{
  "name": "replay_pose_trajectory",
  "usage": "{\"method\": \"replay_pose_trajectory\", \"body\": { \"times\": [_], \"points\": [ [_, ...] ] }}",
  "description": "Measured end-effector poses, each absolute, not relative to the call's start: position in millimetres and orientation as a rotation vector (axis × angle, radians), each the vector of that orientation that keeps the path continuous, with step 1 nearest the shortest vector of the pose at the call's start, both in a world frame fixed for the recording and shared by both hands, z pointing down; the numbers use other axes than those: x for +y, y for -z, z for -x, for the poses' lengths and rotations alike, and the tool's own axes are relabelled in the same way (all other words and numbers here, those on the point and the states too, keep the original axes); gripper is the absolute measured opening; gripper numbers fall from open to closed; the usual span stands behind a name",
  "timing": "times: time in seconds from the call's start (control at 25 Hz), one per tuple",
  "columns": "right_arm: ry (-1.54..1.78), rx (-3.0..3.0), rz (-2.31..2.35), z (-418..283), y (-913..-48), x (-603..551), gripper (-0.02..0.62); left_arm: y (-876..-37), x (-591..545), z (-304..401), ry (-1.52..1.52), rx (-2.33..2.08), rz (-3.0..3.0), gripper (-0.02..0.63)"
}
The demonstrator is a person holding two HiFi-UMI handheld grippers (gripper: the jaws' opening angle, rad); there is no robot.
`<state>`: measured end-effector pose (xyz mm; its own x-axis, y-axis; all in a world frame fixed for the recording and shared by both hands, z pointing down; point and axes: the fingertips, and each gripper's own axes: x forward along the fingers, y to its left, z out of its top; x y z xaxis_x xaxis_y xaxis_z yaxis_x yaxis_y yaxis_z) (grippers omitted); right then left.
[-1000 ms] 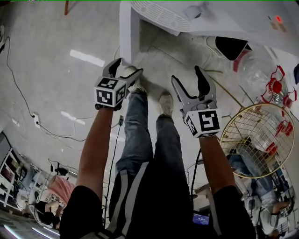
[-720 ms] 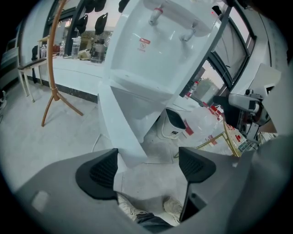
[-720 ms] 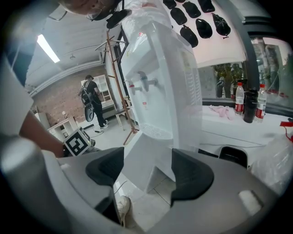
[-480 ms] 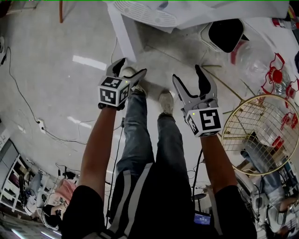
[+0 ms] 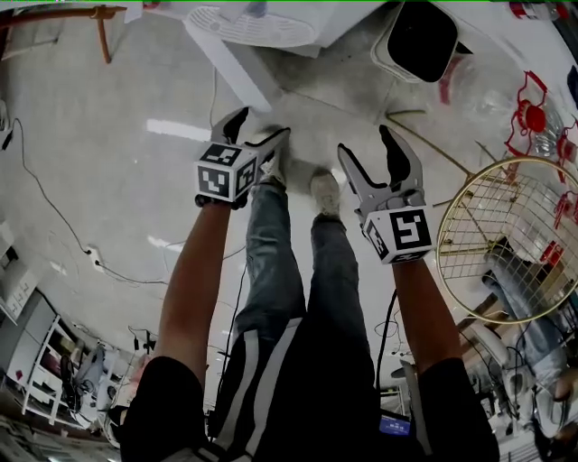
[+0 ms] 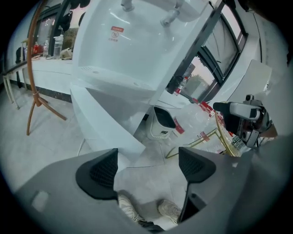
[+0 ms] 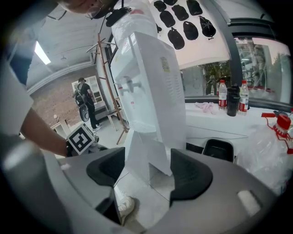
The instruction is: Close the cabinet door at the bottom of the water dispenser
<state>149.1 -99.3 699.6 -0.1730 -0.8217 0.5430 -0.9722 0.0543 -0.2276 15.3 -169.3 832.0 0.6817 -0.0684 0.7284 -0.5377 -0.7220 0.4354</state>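
Both held wide, empty: grey left gripper [image 5: 262,124], grey right gripper [image 5: 366,142]. Saw white plastic water dispenser [image 5: 271,23] cropped at top, open white cabinet door [image 7: 146,146] partly behind jaws.

Floor [image 5: 108,180] under water dispenser [image 5: 298,23], bin [image 5: 386,56]

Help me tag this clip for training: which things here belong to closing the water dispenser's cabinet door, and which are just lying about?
For the job:
- water dispenser
- its open cabinet door
- left gripper and right gripper, both open and empty

Lying about:
- white bin
- gold wire rack
- red-capped bottles
- wooden stand
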Motion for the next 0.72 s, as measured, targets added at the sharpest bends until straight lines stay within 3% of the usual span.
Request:
{"method": "replay_pose_trajectory", "body": {
  "times": [0.72],
  "points": [
    [-0.866, -1.952, -1.990, -188, -697, -90, 0.307, -830, -174, -80, -0.997, -0.281, -2.346, 0.416]
  ]
}}
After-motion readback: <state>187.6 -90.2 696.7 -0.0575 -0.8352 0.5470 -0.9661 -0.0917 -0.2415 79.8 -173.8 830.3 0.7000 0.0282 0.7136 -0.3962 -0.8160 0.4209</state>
